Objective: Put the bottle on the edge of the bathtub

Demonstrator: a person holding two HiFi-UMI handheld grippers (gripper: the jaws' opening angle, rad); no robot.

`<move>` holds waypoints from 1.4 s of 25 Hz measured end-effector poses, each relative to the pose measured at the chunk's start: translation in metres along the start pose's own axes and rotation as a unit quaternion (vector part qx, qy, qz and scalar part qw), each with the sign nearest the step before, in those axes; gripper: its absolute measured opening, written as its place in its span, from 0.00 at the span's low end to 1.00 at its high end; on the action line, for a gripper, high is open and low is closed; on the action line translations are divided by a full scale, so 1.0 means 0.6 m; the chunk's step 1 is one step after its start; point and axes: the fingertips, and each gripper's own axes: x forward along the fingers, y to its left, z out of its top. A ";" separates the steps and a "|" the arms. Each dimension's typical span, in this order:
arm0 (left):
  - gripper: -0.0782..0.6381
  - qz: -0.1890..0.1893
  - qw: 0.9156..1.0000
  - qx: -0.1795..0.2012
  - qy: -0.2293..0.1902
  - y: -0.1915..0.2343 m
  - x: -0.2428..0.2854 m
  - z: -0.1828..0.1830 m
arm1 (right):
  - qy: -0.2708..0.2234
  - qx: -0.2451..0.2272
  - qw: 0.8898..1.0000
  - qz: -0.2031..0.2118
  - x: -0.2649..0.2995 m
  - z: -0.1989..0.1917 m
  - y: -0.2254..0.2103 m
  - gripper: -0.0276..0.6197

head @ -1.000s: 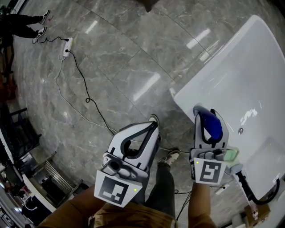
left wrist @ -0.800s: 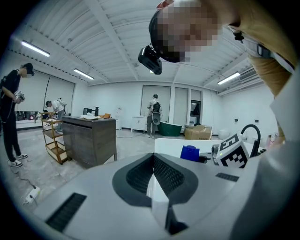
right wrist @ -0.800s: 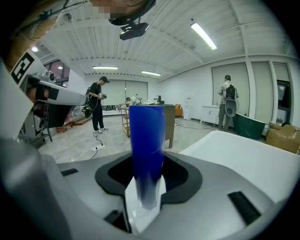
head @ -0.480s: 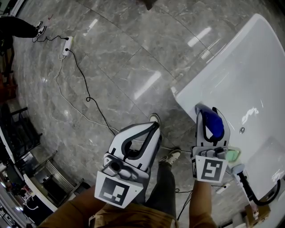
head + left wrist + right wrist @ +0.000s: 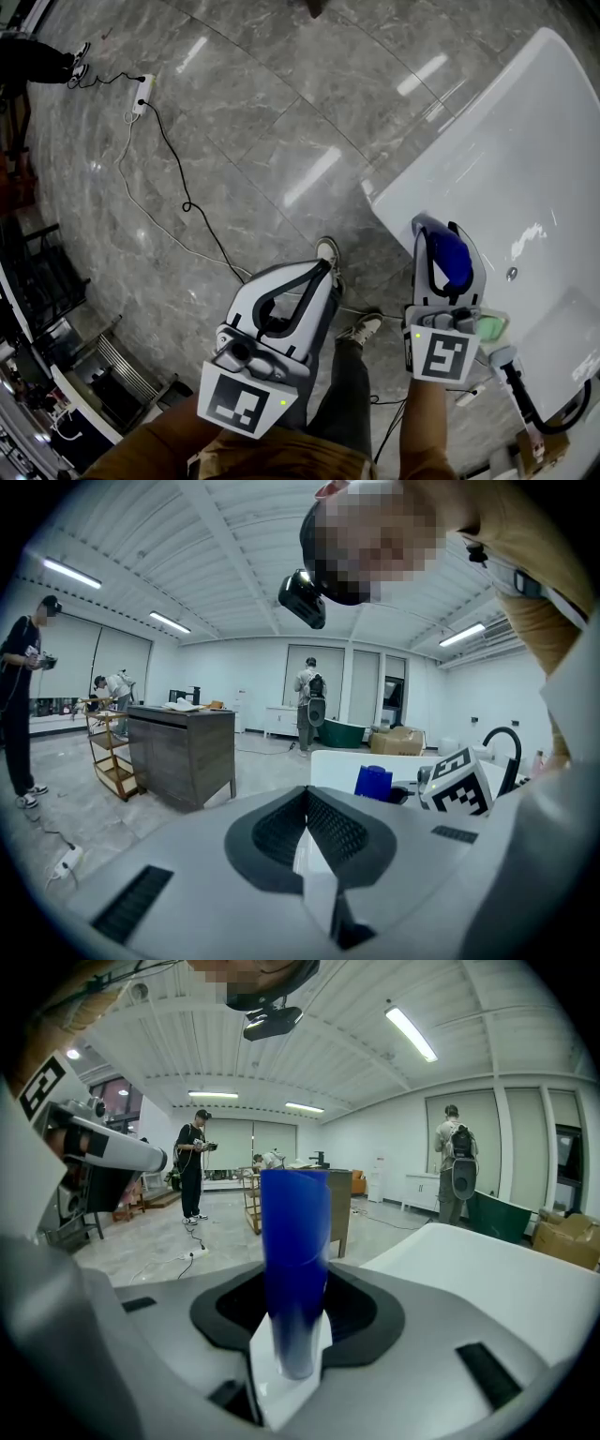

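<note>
1. Right hand-held gripper (image 5: 437, 234) (image 5: 298, 1321): jaws partly apart and clamped on the blue bottle (image 5: 448, 262) (image 5: 294, 1241), pads pressing both sides.
2. The bottle lies lengthwise between the jaws, with its far end poking past the tips. It is off the floor, carried only by the gripper.
3. In the head view the bottle sits over the near corner of the white bathtub (image 5: 511, 159), right at the rim edge. Can't tell whether it touches the rim.
4. In the right gripper view the bathtub (image 5: 487, 1283) is to the right of the bottle and lower.
5. Left hand-held gripper (image 5: 327, 265) (image 5: 305, 795): jaws together at the tips, nothing between them. It is held over the floor, left of the tub and well apart from the right one.
6. The left gripper view also shows the bottle (image 5: 373, 781) off to the right, with the tub rim (image 5: 333, 761) behind it.
7. Person's shoes (image 5: 327, 253) are on the grey marble floor (image 5: 234, 141), between the two grippers.
8. A green item (image 5: 489, 326) and a black hose (image 5: 525, 403) are by the tub's near edge, at the lower right. Can't tell what the green item is.
9. A power strip (image 5: 142, 98) with a black cable (image 5: 178, 192) is on the floor at the far left.
10. A dark cabinet (image 5: 183, 752) and people standing (image 5: 309, 705) are in the room behind.
</note>
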 end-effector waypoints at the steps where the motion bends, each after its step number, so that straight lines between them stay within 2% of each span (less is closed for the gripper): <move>1: 0.12 0.000 1.000 -0.001 0.001 0.000 0.001 -0.001 | -0.002 0.000 1.000 -0.002 0.001 0.000 0.000 0.29; 8: 0.12 -0.001 1.000 -0.004 0.005 -0.008 -0.003 -0.005 | -0.013 -0.003 1.000 -0.016 -0.001 0.002 -0.001 0.29; 26: 0.12 0.000 1.000 -0.011 0.007 -0.008 -0.002 -0.012 | -0.016 -0.023 1.000 -0.010 0.005 0.005 0.006 0.30; 35: 0.12 -0.006 1.000 -0.013 0.011 -0.018 -0.003 -0.016 | -0.012 -0.030 0.999 -0.002 0.005 0.006 0.009 0.38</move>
